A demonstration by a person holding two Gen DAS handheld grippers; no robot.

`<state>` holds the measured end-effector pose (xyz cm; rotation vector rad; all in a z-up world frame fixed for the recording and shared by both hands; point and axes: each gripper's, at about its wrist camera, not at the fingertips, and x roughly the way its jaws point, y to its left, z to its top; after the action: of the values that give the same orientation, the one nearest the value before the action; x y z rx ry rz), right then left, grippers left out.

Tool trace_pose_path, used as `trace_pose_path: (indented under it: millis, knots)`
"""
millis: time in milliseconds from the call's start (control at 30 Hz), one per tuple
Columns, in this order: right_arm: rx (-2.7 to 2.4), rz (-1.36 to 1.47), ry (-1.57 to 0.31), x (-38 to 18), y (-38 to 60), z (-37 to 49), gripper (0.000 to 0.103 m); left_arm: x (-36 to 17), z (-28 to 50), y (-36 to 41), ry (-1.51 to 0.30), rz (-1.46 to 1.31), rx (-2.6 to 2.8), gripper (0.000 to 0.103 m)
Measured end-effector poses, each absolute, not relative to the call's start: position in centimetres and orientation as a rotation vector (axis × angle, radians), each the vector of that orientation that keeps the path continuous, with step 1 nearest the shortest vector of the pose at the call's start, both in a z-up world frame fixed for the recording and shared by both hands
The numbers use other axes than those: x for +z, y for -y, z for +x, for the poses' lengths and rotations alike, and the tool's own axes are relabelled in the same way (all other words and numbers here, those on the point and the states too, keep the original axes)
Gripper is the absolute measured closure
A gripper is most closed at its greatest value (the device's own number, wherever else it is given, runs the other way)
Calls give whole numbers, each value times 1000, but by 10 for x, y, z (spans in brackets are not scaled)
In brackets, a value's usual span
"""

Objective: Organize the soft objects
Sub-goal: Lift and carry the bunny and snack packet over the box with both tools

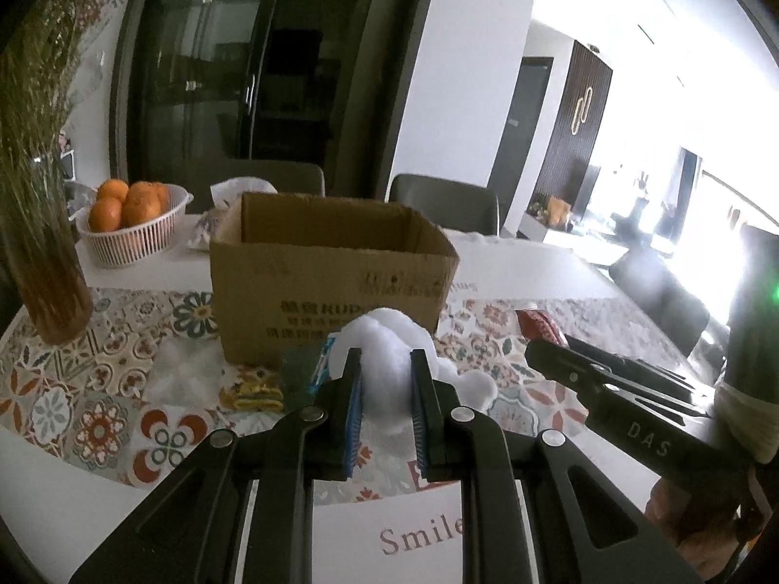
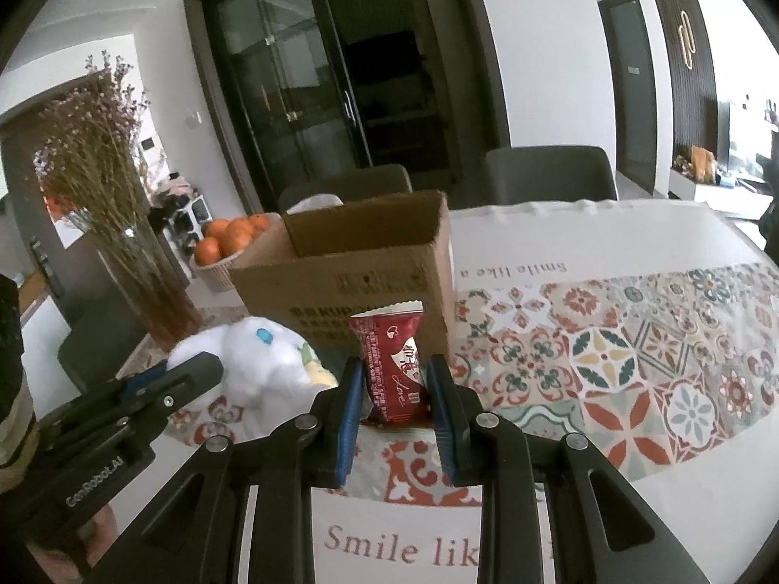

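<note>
White plush toy (image 1: 389,365) and red snack packet (image 2: 394,365), each clamped in jaws above the patterned surface (image 2: 608,365).
The left gripper (image 1: 387,379) squeezes the toy tightly; the right gripper (image 2: 395,389) pinches the packet, both just before the open cardboard box (image 1: 331,272), oranges basket (image 1: 131,228) beyond.

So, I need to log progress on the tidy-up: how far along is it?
Nothing visibly done: what shows of the cardboard box looks bare, though its floor is hidden. In hand: the left gripper is shut on the white plush toy, and the right gripper is shut on the red snack packet. Left: a white fluffy item and a yellow-green packet lie on the tablecloth before the box.
</note>
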<state>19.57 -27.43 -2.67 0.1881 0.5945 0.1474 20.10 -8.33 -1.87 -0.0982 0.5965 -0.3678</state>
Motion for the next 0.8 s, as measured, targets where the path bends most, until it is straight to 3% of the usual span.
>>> trace_pose_path:
  millis: [800]
  knots:
    - [175, 193, -481, 22, 247, 216, 75, 23, 221, 52, -458, -124, -363, 84]
